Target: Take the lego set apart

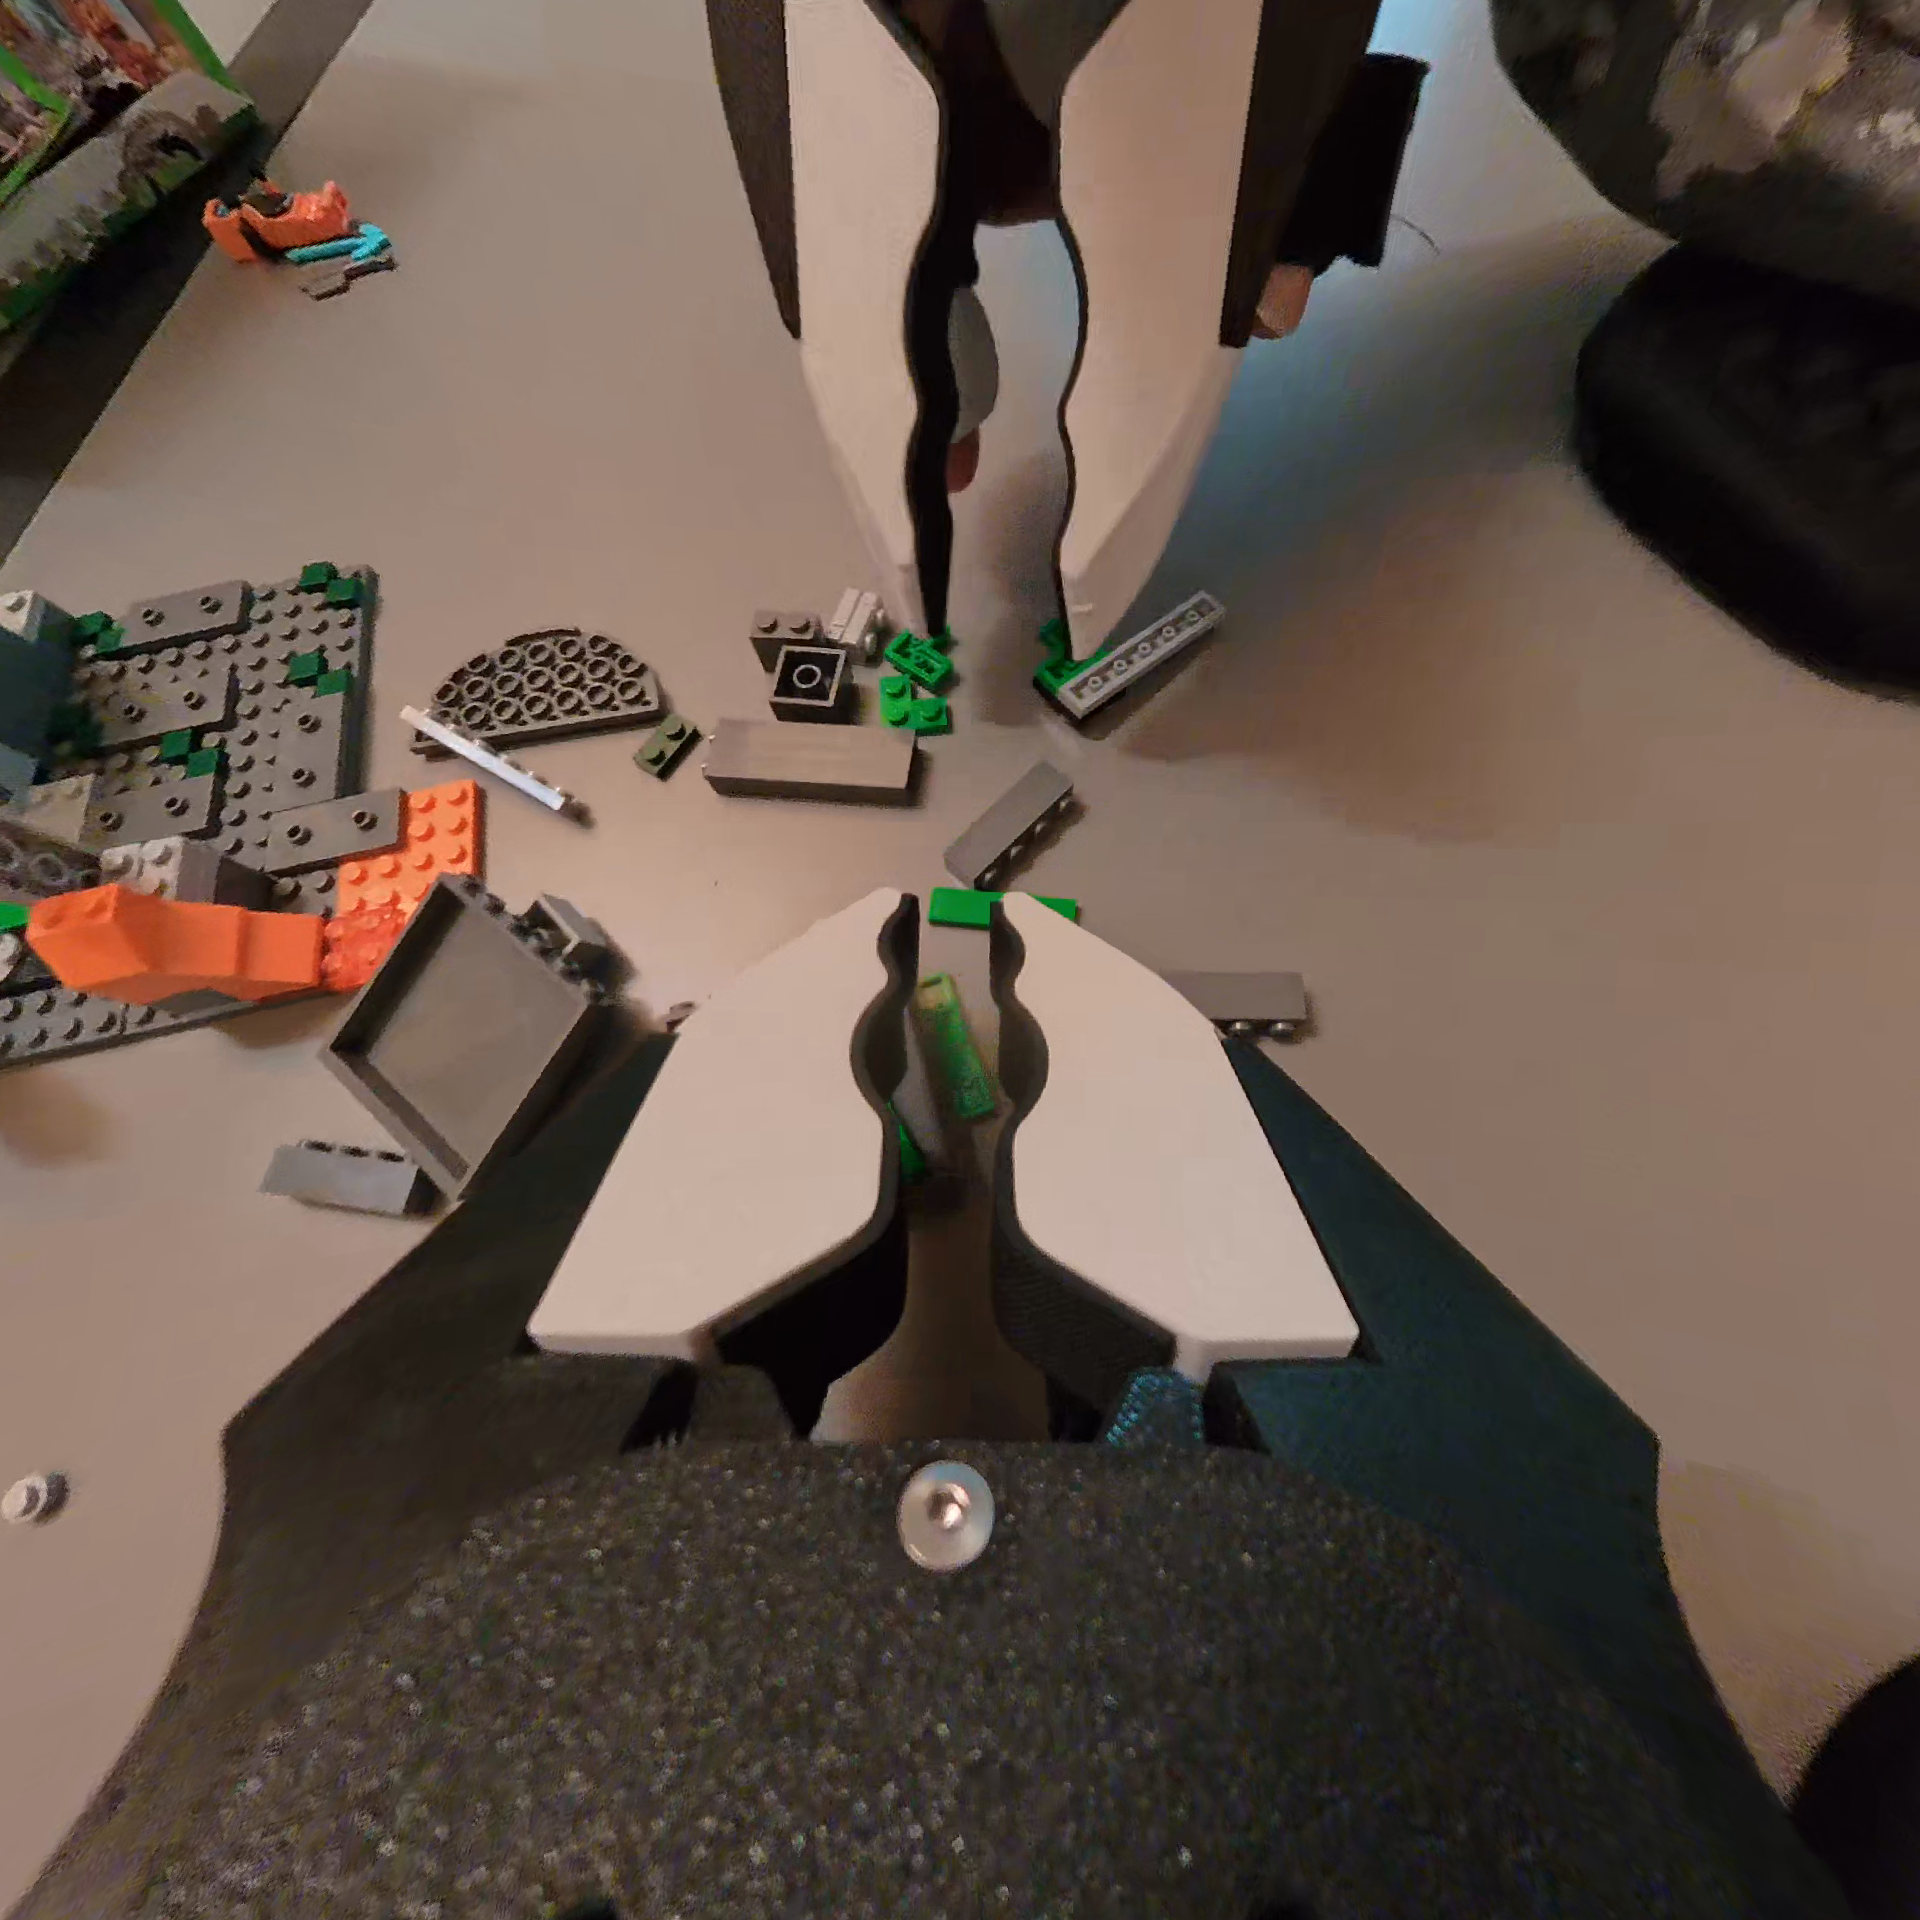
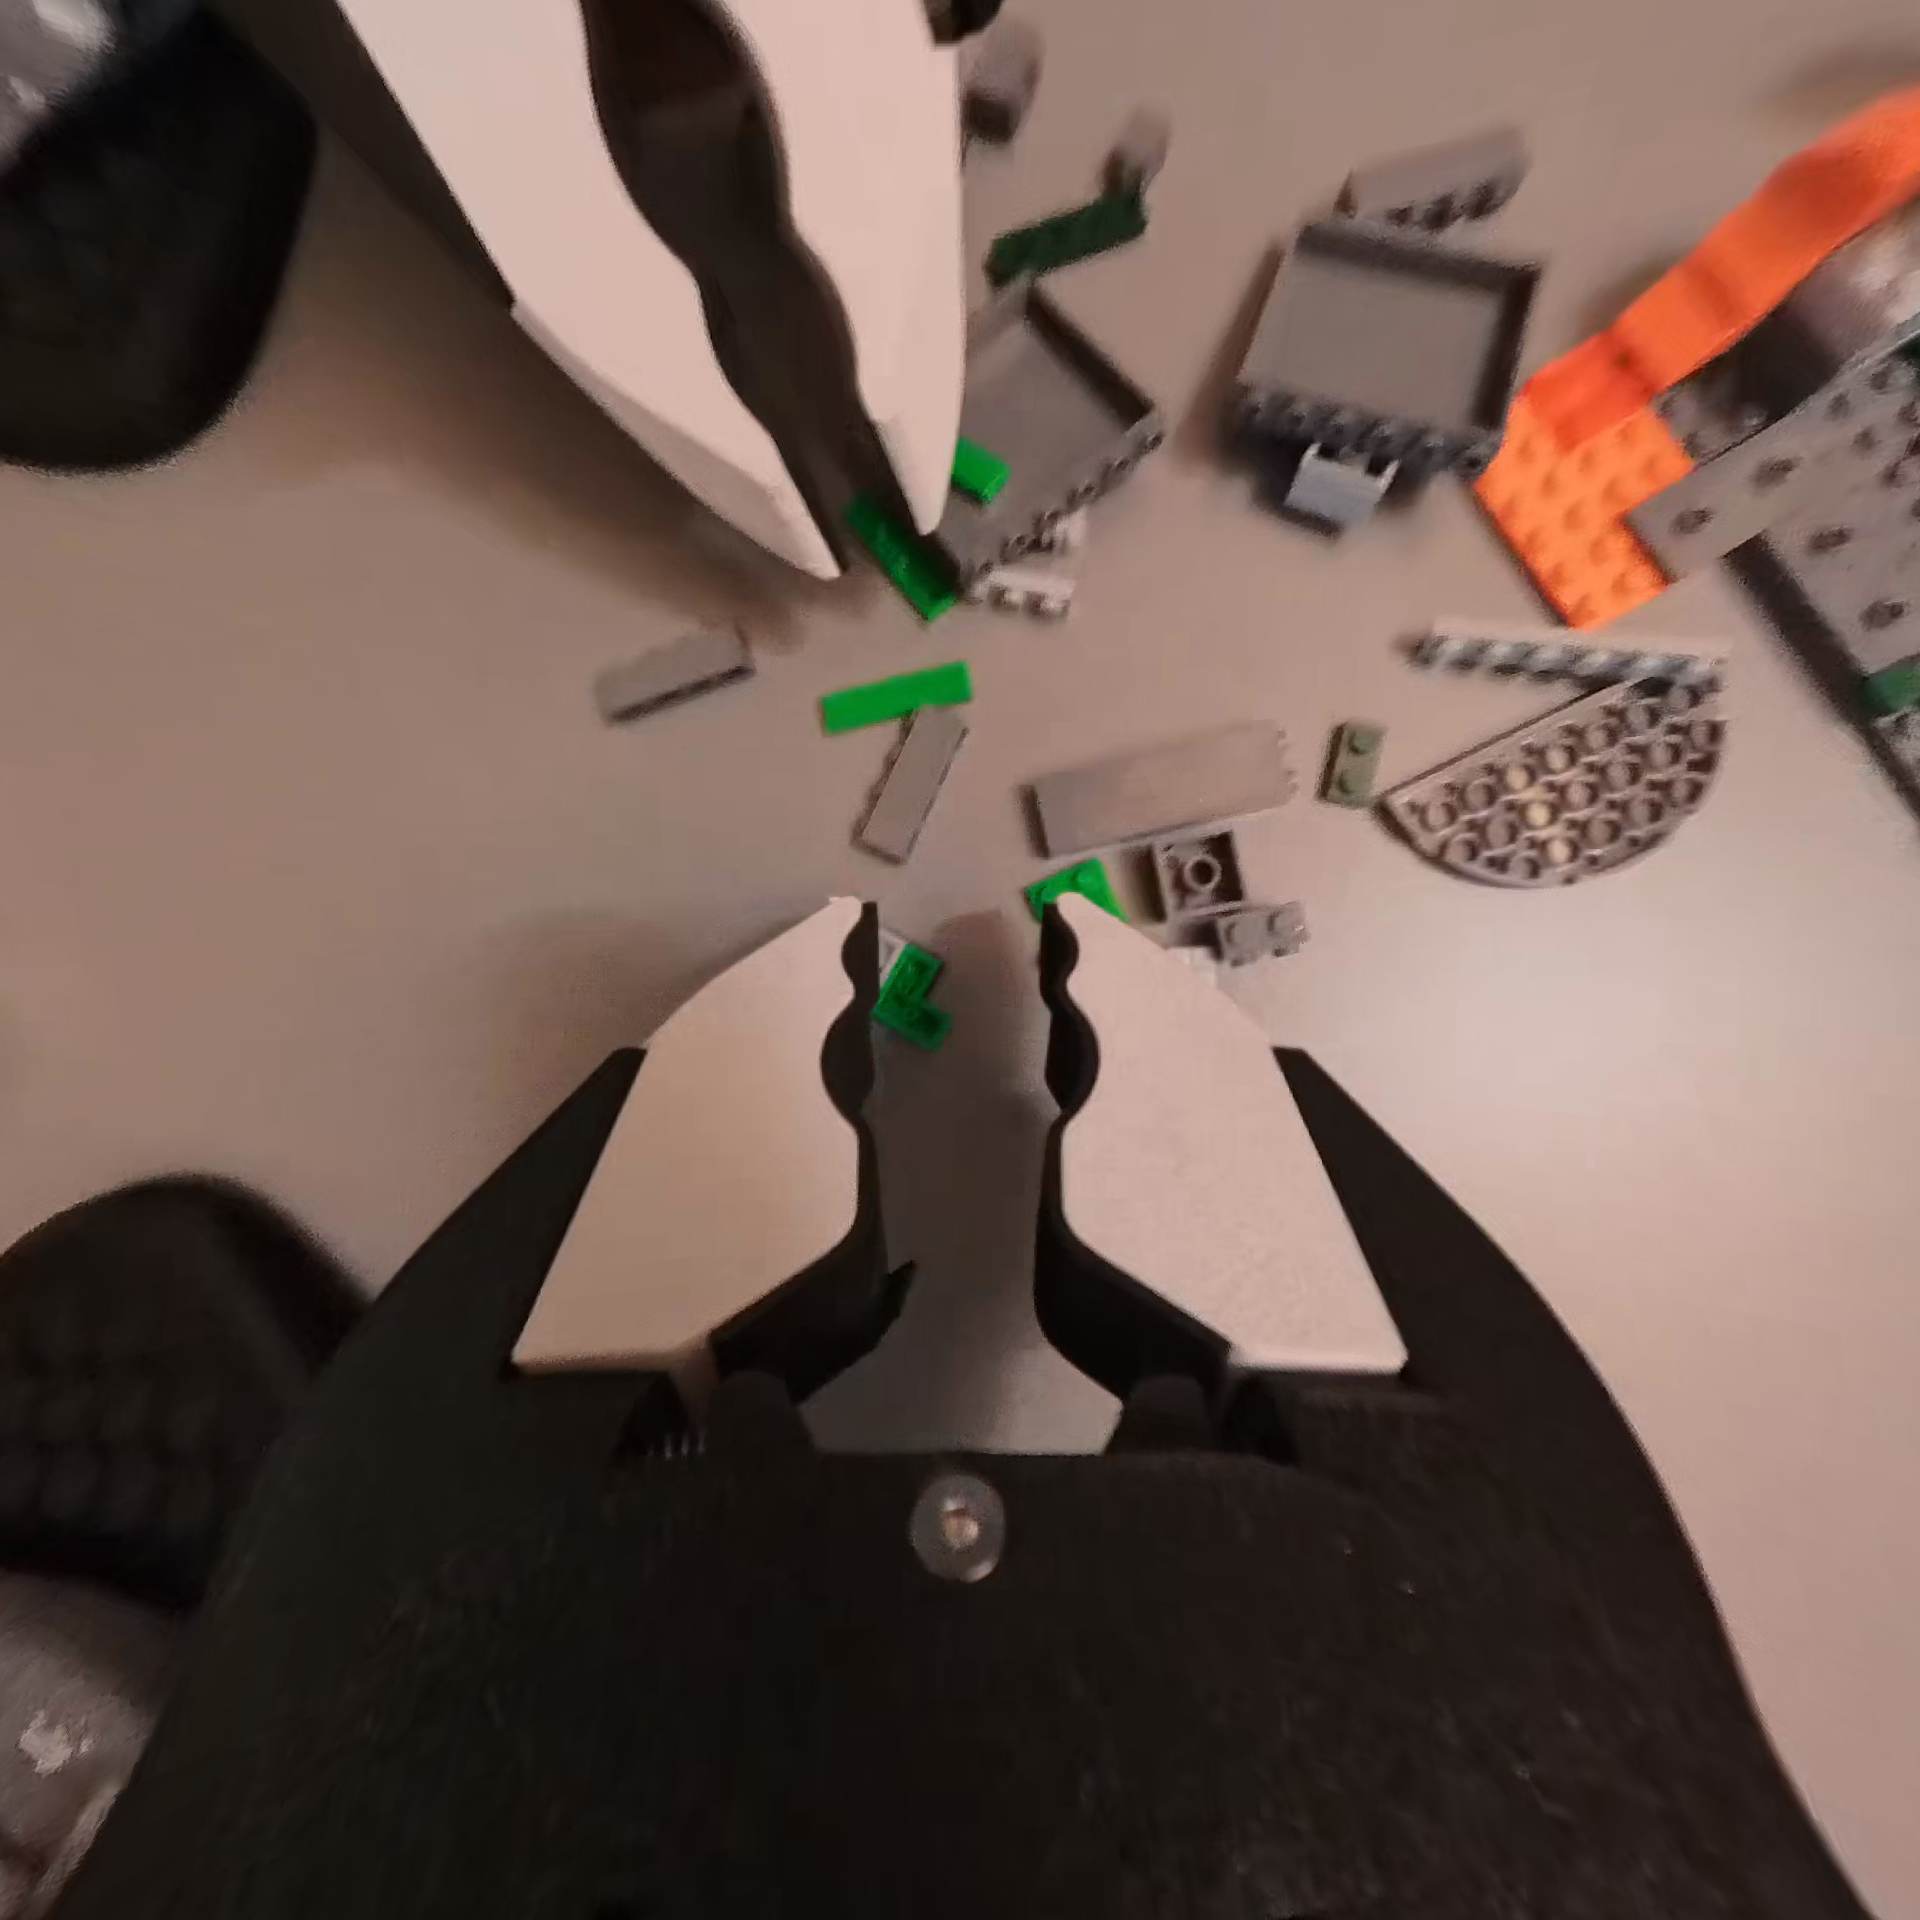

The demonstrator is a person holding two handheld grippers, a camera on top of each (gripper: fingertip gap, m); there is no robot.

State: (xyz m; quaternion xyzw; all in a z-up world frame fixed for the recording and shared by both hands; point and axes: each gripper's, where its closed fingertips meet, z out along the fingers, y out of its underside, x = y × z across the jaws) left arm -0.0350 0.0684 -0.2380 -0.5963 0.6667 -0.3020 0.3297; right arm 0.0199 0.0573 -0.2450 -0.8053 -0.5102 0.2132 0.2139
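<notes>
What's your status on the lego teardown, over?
Left gripper shut on green plate. Right gripper open, tips down among loose green bits. Base build partly assembled, loose bricks scattered alongside.

Right wrist view is motion-blurred throughout; stud detail on loose bricks is unreadable. Baseplate build [image 1: 208, 748] is cut off by the left edge of the left wrist view. Left gripper [image 1: 954, 925] fingers hide most of the green plate [image 1: 951, 1044] between them; can't tell if it's clamped. Box [image 1: 94, 125] far left is cropped and blurred.
</notes>
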